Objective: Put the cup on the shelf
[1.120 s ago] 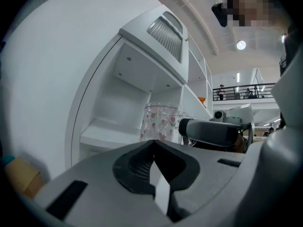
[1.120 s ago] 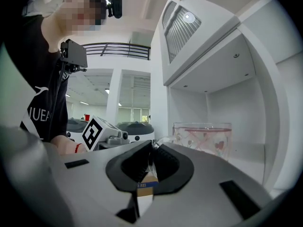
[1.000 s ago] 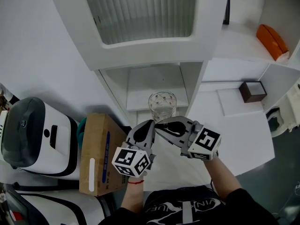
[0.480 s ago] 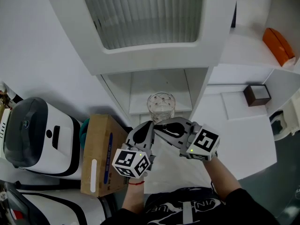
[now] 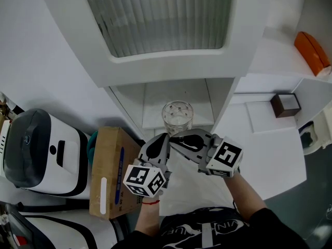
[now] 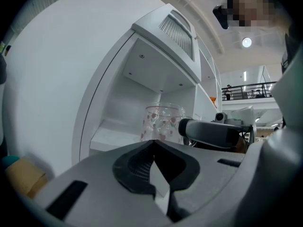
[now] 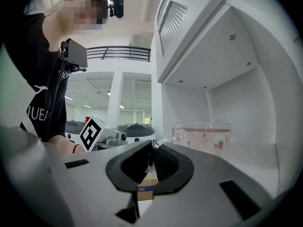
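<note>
A clear glass cup with small red flowers stands upright at the front edge of the white shelf in the open cabinet niche. My right gripper is shut on the cup's clear handle, just below the cup in the head view. The cup shows beyond its jaws, over the shelf board. My left gripper is shut with nothing in it, close beside the right one. Past its jaws I see the cup and a right finger. I cannot tell if the cup's base touches the shelf.
A cardboard box and a white-and-grey machine stand to the left of the cabinet. A white counter lies to the right, with a small brown box and an orange object further back. A ribbed panel overhangs the niche.
The cup has shifted slightly farther toward the shelf niche with the right gripper still on it. The left gripper has stayed beside it, shut.
</note>
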